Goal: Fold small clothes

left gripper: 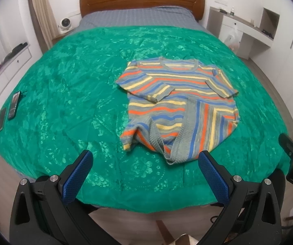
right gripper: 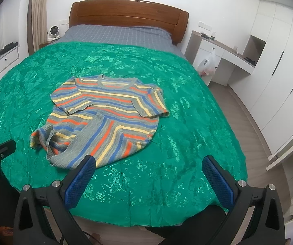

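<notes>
Left wrist view had the left tool (left gripper: 145,173) gaping wide and empty, the right tool (right gripper: 149,175) likewise, both short of the striped shirt (left gripper: 179,104) lying rumpled mid-bed on the green bedspread (left gripper: 64,94). Risk: pinching that bunched near hem could drag bedspread along.

Bed (left gripper: 142,4) w/ wooden headboard, green floral bedspread (left gripper: 75,85) over grey checked sheet (left gripper: 136,18). On bedspread: striped knit t-shirt (left gripper: 179,102), hem bunched; two phones (left gripper: 13,105) near left edge.
</notes>
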Tool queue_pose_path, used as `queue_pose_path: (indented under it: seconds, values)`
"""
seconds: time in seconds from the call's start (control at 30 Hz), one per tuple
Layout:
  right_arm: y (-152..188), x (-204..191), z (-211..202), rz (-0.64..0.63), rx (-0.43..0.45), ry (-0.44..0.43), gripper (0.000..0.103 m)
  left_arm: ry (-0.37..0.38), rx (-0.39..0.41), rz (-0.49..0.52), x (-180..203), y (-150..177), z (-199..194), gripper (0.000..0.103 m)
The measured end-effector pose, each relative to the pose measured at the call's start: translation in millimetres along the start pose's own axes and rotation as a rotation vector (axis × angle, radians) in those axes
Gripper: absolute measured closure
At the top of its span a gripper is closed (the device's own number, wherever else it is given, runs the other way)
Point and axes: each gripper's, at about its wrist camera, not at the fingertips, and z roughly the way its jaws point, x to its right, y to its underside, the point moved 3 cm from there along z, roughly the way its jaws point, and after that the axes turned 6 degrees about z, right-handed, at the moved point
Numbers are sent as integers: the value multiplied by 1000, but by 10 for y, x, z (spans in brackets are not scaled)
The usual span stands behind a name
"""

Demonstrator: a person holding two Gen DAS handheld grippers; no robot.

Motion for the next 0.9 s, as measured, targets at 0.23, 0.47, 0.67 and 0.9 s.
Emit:
queue_pose_path:
  seconds: [0.23,0.47,0.67,0.9]
  values:
    - [18,-44,17,1,-2,-11,0,9,11,-15,-67,-4,-8,0]
    - [23,-43,18,2,-2,-12,0,10,14,-5,-55,-7,-13,0]
    - [27,-57,19,5,1,-22,0,13,16,8,-17,-26,-14,0]
    - [34,-73,43,6,-11,-36,0,12,15,11,-9,-28,2,0]
